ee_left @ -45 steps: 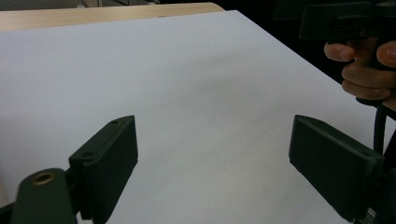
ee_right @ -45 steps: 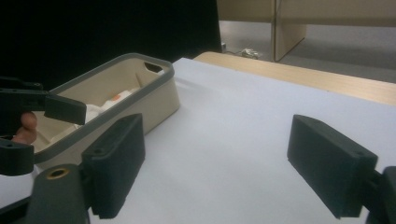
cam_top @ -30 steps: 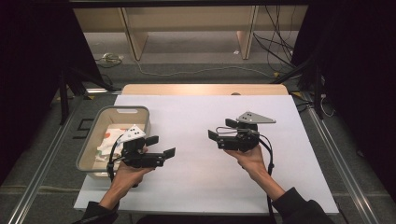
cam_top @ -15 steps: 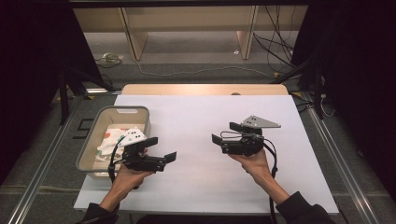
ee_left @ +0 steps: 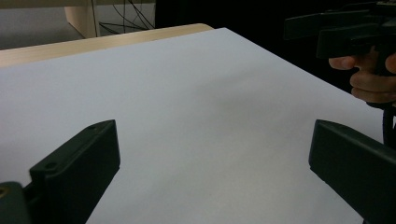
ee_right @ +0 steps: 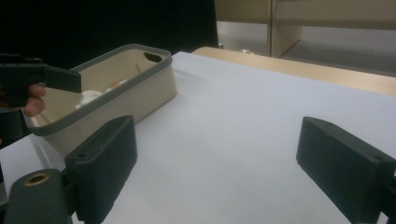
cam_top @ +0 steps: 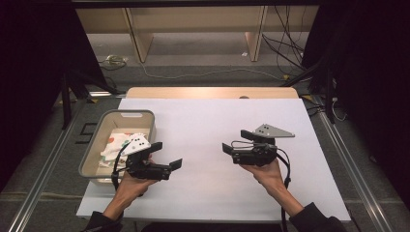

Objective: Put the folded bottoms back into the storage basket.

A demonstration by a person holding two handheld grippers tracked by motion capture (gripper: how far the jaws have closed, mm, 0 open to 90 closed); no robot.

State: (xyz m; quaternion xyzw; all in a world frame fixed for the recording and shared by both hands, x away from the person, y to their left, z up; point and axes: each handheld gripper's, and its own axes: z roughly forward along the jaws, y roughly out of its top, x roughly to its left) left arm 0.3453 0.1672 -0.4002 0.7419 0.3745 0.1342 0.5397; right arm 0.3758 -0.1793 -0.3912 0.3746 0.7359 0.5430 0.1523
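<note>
My left gripper (cam_top: 167,154) hovers over the white table (cam_top: 203,121) just right of a beige bin (cam_top: 126,112) with a grey rim. Its jaws are spread wide with nothing between them, as the left gripper view (ee_left: 212,163) also shows. My right gripper (cam_top: 234,139) is held right of centre, pointing left toward the other one, open and empty. In the right gripper view (ee_right: 215,158) its jaws frame bare table. A white cloth (cam_top: 116,142) with coloured spots lies in the bin.
The bin (ee_right: 116,93) stands at the table's left edge. A wooden strip (cam_top: 208,92) runs along the far edge. Beyond it are floor cables (cam_top: 193,72) and wooden furniture legs. Metal rails flank both sides.
Both grippers have drifted slightly toward the person's edge of the table, the right one also a little to the right. Both stayed open.
</note>
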